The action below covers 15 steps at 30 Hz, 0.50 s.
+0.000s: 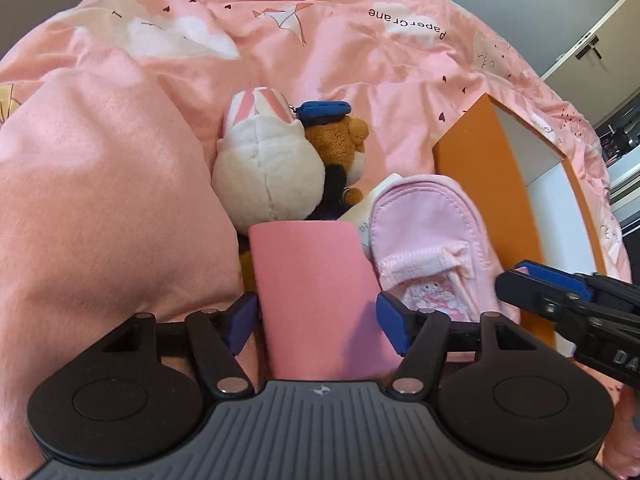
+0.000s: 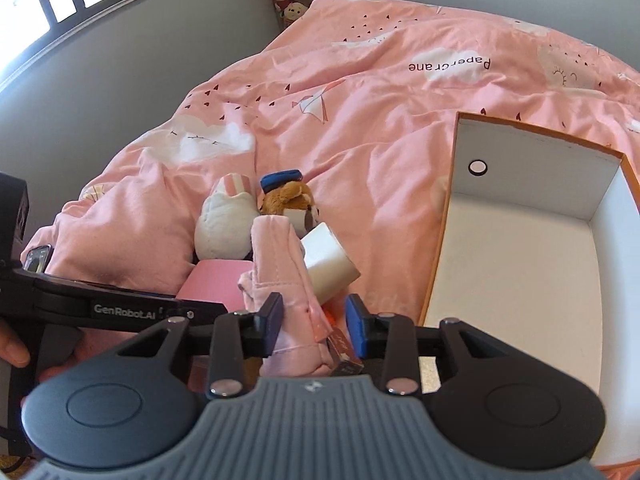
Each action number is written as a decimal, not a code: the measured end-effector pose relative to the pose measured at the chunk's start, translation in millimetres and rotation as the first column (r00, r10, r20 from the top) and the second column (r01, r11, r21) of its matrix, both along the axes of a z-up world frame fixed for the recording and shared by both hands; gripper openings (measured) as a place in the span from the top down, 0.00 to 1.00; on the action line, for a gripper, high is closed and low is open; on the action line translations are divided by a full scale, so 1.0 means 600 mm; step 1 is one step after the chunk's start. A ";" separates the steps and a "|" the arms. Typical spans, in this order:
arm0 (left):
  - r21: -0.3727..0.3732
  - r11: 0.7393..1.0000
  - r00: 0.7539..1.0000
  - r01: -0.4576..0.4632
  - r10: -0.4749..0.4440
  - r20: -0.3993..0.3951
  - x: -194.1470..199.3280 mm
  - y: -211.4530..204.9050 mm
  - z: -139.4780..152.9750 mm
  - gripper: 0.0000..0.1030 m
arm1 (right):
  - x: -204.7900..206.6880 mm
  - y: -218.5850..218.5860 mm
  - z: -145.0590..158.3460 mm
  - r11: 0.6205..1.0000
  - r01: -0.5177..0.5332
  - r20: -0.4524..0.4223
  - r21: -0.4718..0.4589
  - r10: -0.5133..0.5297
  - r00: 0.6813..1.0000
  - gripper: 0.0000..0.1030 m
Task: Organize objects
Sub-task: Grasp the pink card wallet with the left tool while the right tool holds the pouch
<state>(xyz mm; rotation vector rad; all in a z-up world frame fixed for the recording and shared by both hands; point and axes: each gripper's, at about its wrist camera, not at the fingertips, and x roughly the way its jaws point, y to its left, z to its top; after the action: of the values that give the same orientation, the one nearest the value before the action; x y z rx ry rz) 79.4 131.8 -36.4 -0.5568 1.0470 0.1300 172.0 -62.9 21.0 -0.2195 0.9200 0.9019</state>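
Note:
On a pink bedspread lies a pile of objects. My left gripper point(image 1: 318, 322) has its jaws on both sides of a pink cup point(image 1: 316, 292), which also shows in the right wrist view point(image 2: 212, 284). My right gripper point(image 2: 314, 326) is open around a light pink cloth pouch point(image 2: 286, 280), seen in the left wrist view point(image 1: 432, 248) beside the cup. Behind them lie a white bunny plush point(image 1: 266, 176), a brown bear plush with a blue cap point(image 1: 340, 136) and a white roll point(image 2: 326, 260).
An open orange box with a white inside point(image 2: 520, 264) stands on the bed to the right of the pile; its orange wall point(image 1: 480, 184) shows in the left wrist view. A grey wall and a window are at the left. A small red carton point(image 2: 344, 350) lies under the pouch.

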 end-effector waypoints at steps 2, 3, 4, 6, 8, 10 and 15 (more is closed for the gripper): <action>-0.019 1.000 1.000 -0.018 0.018 0.013 -0.006 0.005 0.005 0.35 | 0.004 0.000 -0.002 1.000 -0.004 -0.013 0.000 0.004 1.000 0.64; -0.031 0.999 0.999 -0.028 0.029 0.022 -0.010 0.009 0.009 0.38 | 0.005 0.001 -0.001 1.000 -0.004 -0.018 0.002 0.004 1.000 0.64; -0.046 0.998 0.999 -0.039 0.040 0.034 -0.013 0.013 0.013 0.42 | 0.006 0.000 0.001 1.000 -0.005 -0.026 0.004 0.005 1.000 0.64; -0.073 0.996 0.997 -0.044 0.048 0.055 -0.017 0.018 0.020 0.47 | 0.010 -0.001 0.002 1.000 -0.010 -0.049 0.015 0.011 0.999 0.64; -0.105 0.993 0.996 -0.051 0.058 0.072 -0.016 0.022 0.023 0.61 | 0.012 0.001 0.004 0.999 -0.019 -0.080 0.030 0.021 0.997 0.64; -0.135 0.988 0.994 -0.069 0.080 0.078 -0.011 0.026 0.021 0.63 | 0.014 0.005 0.007 0.998 -0.029 -0.107 0.047 0.034 0.994 0.64; -0.211 0.970 0.986 -0.121 0.143 0.088 0.003 0.037 0.010 0.64 | 0.014 0.030 0.009 0.999 -0.050 -0.093 0.020 0.052 0.994 0.52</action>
<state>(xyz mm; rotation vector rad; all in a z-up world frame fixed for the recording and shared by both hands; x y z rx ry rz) 81.0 154.0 -30.1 -0.8131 0.9278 0.1099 180.2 -44.7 26.5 -0.1874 0.9959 0.9737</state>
